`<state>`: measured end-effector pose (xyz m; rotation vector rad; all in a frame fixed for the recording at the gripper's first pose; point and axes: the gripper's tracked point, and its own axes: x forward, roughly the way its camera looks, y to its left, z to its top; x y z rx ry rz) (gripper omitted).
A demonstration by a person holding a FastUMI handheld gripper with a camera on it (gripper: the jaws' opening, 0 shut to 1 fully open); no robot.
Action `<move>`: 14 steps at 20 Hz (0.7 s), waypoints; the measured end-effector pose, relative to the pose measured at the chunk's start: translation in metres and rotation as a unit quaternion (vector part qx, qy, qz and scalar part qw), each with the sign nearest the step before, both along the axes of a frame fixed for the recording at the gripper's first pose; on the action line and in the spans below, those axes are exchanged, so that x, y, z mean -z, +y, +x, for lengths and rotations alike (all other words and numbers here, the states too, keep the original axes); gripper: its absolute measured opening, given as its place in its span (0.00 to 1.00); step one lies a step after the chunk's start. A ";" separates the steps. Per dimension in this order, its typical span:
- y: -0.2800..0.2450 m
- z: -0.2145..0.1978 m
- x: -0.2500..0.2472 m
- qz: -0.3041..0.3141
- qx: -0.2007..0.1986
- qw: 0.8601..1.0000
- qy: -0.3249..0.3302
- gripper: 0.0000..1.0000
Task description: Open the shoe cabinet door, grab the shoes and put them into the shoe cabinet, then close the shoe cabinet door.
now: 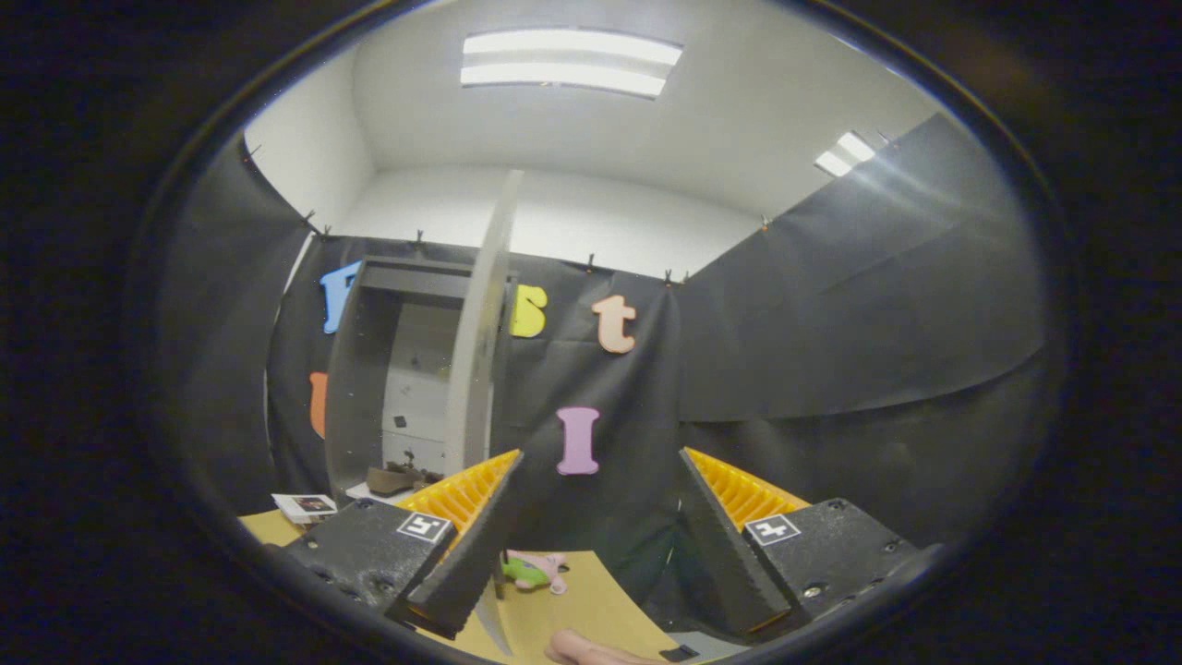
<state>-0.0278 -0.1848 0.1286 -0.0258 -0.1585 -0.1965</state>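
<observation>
At the far left, on the tan table top (572, 605), a small printed card (305, 505) lies flat just beside the foot of the shoe cabinet (369, 369). The cabinet stands upright against the black cloth wall, grey-framed with a pale interior, and its door (482, 351) is swung open, seen nearly edge-on along the cabinet's right side. One brown shoe (395, 479) lies on the cabinet's bottom level, inside the opening and just left of the door's lower end; a second dark item behind it is too small to identify. The gripper (600, 517) is held well back from the cabinet with its fingers spread wide apart and nothing between them; the left finger (466, 545) overlaps the base of the open door in the view, the right finger (725, 554) stands against the dark cloth. Between the fingers, on the table, lies a small green and pink toy (528, 570). Nearest the viewer, part of a person's hand (591, 650) shows at the table's near edge. Ceiling light panels (568, 62) are lit overhead.
</observation>
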 end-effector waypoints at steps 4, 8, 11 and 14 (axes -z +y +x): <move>-0.046 0.047 0.036 -0.016 0.013 0.999 0.040 1.00; -0.067 0.093 0.065 -0.024 0.005 0.997 0.069 1.00; -0.048 0.116 0.096 -0.013 -0.048 0.993 0.103 1.00; -0.015 0.120 0.105 0.012 -0.110 0.987 0.118 1.00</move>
